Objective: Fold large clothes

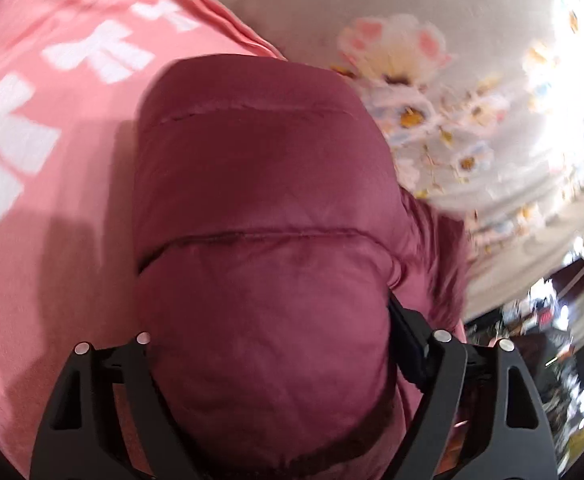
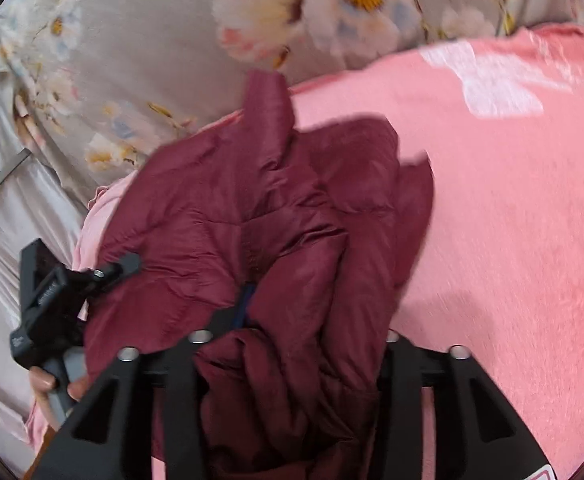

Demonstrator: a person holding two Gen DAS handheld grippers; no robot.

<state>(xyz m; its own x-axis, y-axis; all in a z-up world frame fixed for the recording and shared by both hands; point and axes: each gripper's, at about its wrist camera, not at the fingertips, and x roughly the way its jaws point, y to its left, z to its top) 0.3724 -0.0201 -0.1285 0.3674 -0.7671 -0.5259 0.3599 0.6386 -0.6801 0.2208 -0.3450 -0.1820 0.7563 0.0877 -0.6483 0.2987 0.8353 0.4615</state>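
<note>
Between the left gripper's wide-set jaws bulged a quilted fold of the maroon puffer jacket; whether the pads pressed it could not be told. The right gripper was clamped on a bunched fold of the same jacket. Beyond both lay open pink blanket, then floral bedsheet, with the left gripper just beside the jacket's left edge.

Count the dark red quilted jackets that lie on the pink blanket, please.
1. One dark red quilted jacket lies bunched on the pink fleece blanket with white letters, between the fingers of both grippers. Its folds could hide another garment underneath; I cannot tell.
</note>
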